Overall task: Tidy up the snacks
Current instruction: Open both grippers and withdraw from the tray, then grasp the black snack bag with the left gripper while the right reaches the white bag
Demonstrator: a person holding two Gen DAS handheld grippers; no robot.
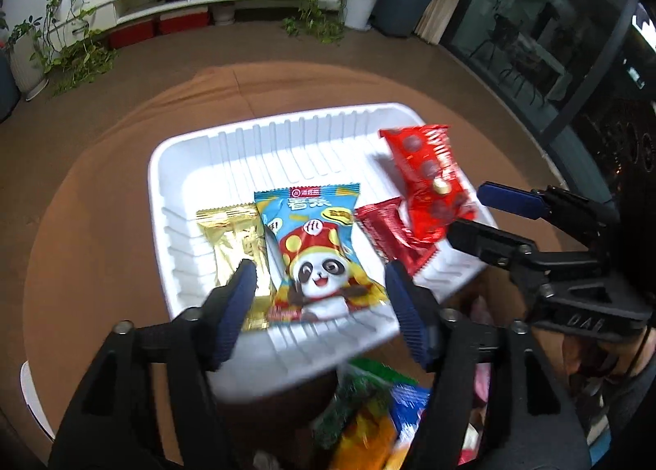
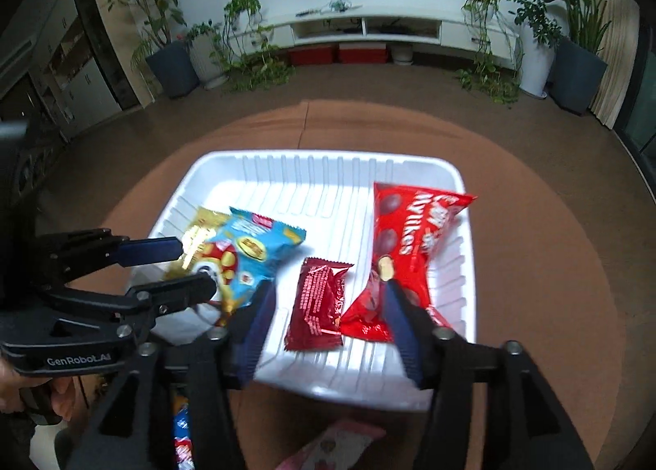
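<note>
A white ribbed tray (image 1: 287, 142) (image 2: 311, 174) sits on the round brown table. In it lie a gold packet (image 1: 233, 240) (image 2: 197, 232), a blue panda packet (image 1: 320, 248) (image 2: 254, 248), a dark red packet (image 1: 389, 232) (image 2: 317, 302) and a bright red Mylikes bag (image 1: 426, 179) (image 2: 406, 248). My left gripper (image 1: 322, 277) (image 2: 180, 265) is open and empty over the tray's near edge by the panda packet. My right gripper (image 2: 328, 302) (image 1: 463, 211) is open at the tray's near right, its jaws either side of the dark red packet and the Mylikes bag's lower end.
Loose snack packets lie near me in front of the tray: green, yellow and blue ones (image 1: 369, 420) and a pink one (image 2: 336, 445). Brown floor, potted plants (image 2: 172, 39) and a white TV cabinet (image 2: 369, 27) lie beyond the table.
</note>
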